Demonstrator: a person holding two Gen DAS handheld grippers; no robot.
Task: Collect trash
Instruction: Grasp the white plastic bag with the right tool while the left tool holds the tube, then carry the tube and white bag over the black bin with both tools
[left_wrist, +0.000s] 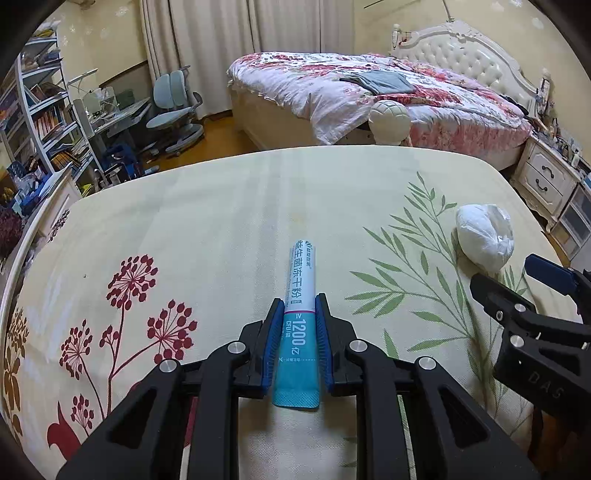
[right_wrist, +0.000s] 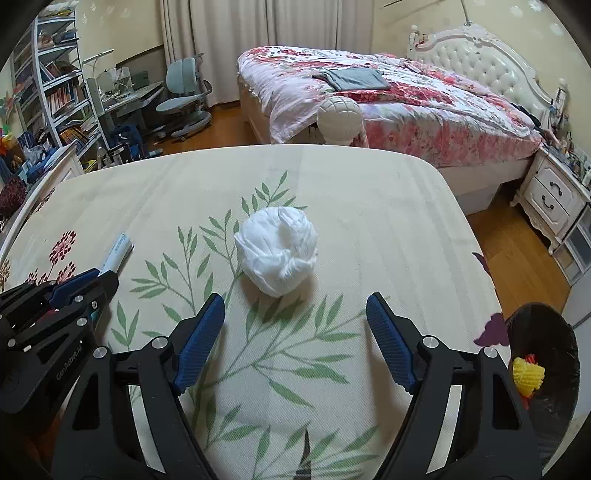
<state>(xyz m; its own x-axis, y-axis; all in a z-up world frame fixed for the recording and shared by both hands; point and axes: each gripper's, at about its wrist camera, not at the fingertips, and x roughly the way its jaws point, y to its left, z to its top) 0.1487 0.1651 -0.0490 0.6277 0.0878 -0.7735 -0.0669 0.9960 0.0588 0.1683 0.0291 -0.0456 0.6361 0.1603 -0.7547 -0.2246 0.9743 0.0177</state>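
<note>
My left gripper (left_wrist: 298, 300) is shut on a blue and white sachet stick (left_wrist: 301, 284), which points forward over the floral tablecloth (left_wrist: 207, 221); the stick also shows in the right wrist view (right_wrist: 117, 253), with the left gripper (right_wrist: 105, 275) there at the left. My right gripper (right_wrist: 295, 308) is open and empty, just short of a crumpled white tissue ball (right_wrist: 277, 254) lying on the cloth. The tissue ball (left_wrist: 484, 236) and the right gripper (left_wrist: 502, 277) show at the right of the left wrist view.
A black-lined trash bin (right_wrist: 543, 369) with a yellow item (right_wrist: 528, 374) inside stands below the table's right edge. Beyond the table are a bed (right_wrist: 388, 96), a white nightstand (right_wrist: 554, 199), a desk chair (right_wrist: 184, 88) and bookshelves (right_wrist: 55, 88).
</note>
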